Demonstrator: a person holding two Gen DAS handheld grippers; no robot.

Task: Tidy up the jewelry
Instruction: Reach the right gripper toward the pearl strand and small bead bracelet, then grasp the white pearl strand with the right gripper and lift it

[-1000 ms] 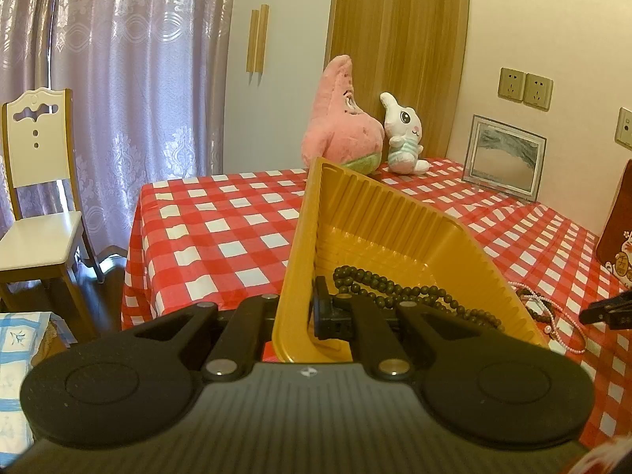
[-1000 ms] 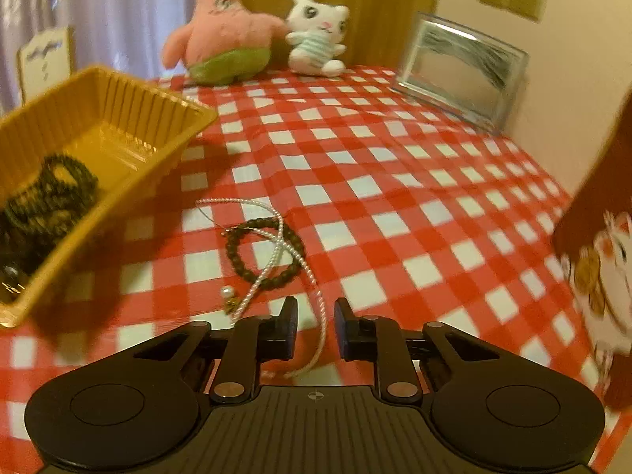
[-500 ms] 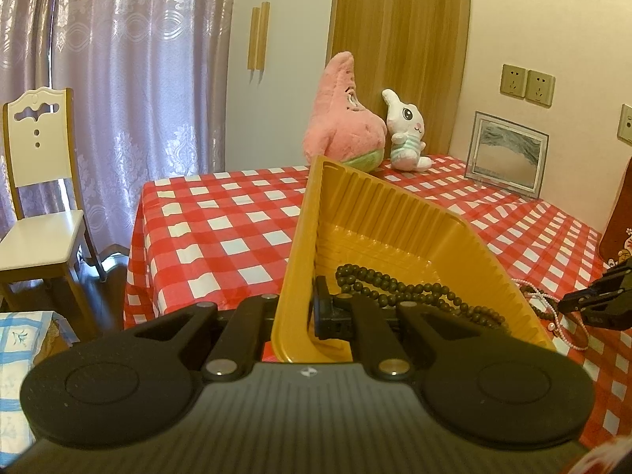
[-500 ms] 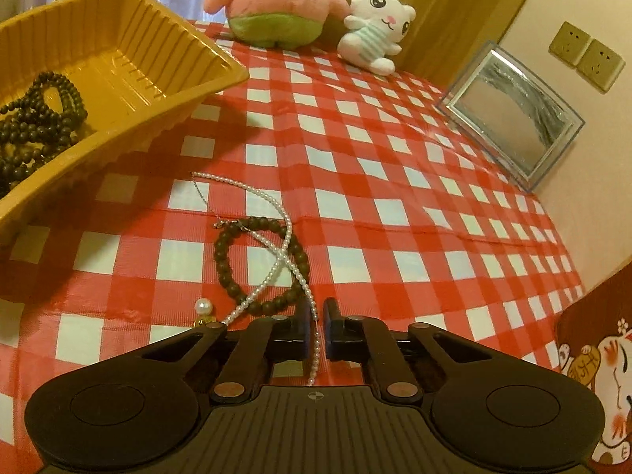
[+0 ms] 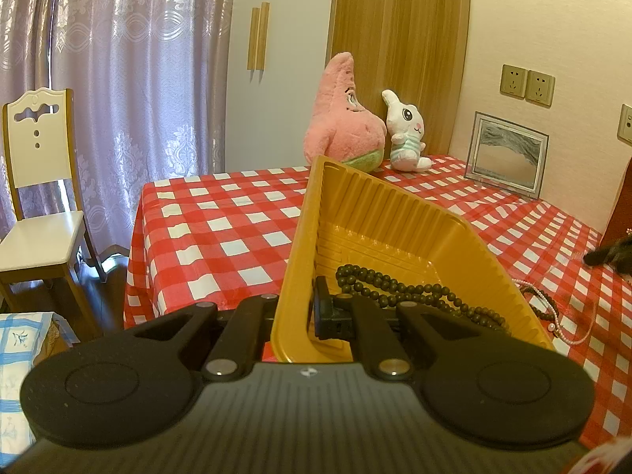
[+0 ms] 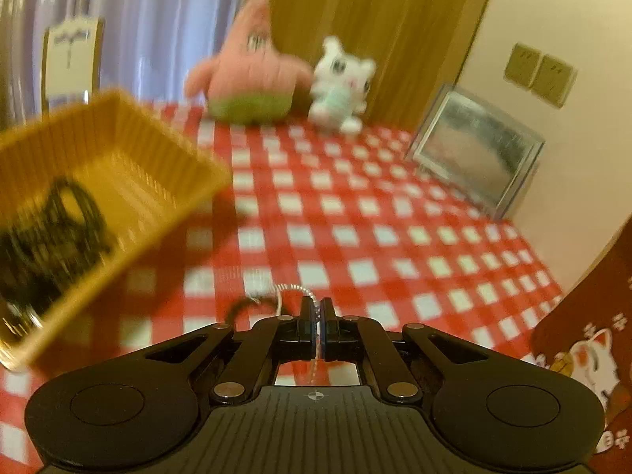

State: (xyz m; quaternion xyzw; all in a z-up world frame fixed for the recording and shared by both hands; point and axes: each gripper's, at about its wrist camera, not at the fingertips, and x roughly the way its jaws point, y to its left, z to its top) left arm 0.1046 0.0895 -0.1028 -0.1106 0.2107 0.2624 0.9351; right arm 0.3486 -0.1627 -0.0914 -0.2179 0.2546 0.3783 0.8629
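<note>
Two grippers clenched: one on the tray wall, one on the pearl strand

Both sets of jaws are closed on something. The right gripper (image 6: 316, 318) pinches a thin pearl necklace (image 6: 314, 304) between its pads; the white strand loops out ahead of the fingertips, and the view is blurred. A dark bead bracelet (image 6: 241, 308) lies on the table just left of those fingers. The left gripper (image 5: 304, 316) clamps the near wall of the yellow tray (image 5: 395, 213), one finger outside and one inside, with the tray tilted up. Inside the tray, against its near end, lies a long string of dark brown beads (image 5: 399, 286).

From the left wrist view, pearls and bracelet sit on the red checked tablecloth (image 5: 221, 237) just beside the tray's right wall. Most of the cloth is bare toward the left edge and the middle. At the far edge stand a pink plush star (image 5: 343, 126), a white plush rabbit (image 5: 407, 134) and a picture frame (image 5: 505, 154) near the wall. A white chair (image 5: 35, 197) stands off the table's left edge.
</note>
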